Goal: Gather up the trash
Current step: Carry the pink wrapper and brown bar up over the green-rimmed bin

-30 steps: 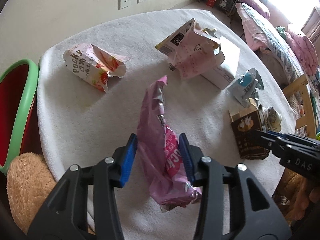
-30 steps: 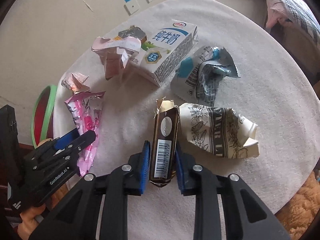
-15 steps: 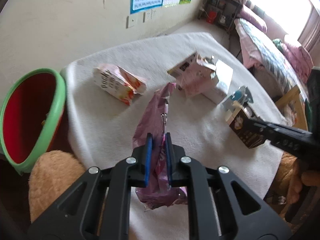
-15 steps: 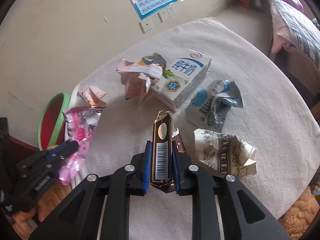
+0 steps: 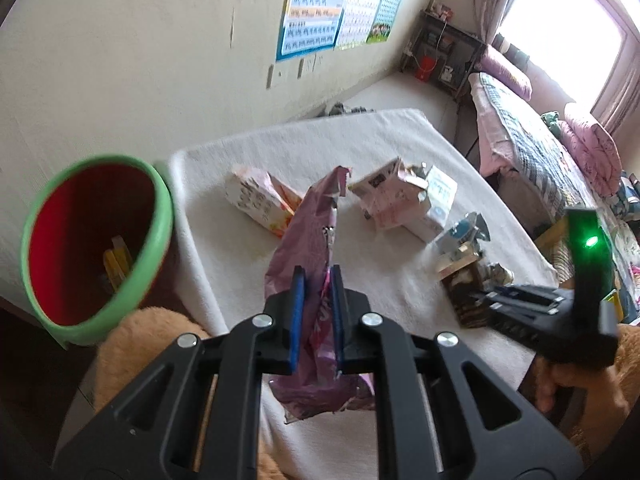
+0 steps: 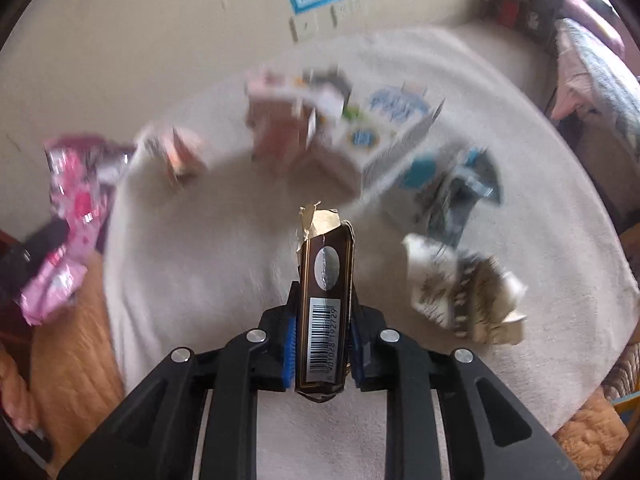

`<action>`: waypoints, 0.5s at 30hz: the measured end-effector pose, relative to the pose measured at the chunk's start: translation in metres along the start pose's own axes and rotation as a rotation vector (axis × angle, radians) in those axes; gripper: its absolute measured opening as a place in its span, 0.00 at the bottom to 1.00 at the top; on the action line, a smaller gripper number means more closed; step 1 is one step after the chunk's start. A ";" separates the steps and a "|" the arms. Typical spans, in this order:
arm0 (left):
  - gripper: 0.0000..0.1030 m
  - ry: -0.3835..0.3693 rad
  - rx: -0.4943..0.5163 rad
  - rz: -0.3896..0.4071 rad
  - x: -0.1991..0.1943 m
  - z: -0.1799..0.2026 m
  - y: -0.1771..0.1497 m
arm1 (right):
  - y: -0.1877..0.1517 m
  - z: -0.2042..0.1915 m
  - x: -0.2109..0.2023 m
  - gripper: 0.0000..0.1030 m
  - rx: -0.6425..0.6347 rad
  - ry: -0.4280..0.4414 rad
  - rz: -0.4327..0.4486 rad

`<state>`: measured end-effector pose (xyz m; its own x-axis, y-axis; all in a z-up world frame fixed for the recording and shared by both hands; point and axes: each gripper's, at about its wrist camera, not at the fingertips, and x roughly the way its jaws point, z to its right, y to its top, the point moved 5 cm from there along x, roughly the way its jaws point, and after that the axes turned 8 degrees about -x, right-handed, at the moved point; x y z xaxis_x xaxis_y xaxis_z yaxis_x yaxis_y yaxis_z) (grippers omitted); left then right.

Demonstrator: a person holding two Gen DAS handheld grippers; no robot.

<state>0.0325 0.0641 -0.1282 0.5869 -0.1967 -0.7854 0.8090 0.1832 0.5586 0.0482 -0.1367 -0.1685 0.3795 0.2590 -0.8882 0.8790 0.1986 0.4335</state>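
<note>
My left gripper is shut on a pink Pocky foil wrapper and holds it up above the table's near left edge; the wrapper also shows in the right wrist view. My right gripper is shut on a dark brown torn carton with a barcode, lifted off the table; it also shows in the left wrist view. A red bin with a green rim stands left of the table, with some trash inside.
On the white-covered round table lie a Pocky box, a pink torn carton against a milk carton, a blue-grey wrapper and a crumpled printed paper cup. Brown fuzzy cushions sit at the near edge.
Both grippers closed on their items, lifted them off the table and drew back. The left gripper came nearer the bin, whose opening now shows. The right view is blurred by motion.
</note>
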 end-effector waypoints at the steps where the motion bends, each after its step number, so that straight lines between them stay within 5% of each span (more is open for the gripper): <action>1: 0.11 0.004 0.004 0.013 -0.004 -0.002 0.003 | 0.004 -0.002 -0.011 0.19 0.007 0.006 0.031; 15: 0.11 0.036 -0.020 0.114 -0.036 -0.027 0.030 | 0.030 -0.048 -0.076 0.19 0.078 0.056 0.250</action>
<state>0.0350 0.1028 -0.0899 0.6731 -0.1387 -0.7264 0.7360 0.2219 0.6396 0.0322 -0.1053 -0.0809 0.5726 0.3434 -0.7444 0.7805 0.0493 0.6232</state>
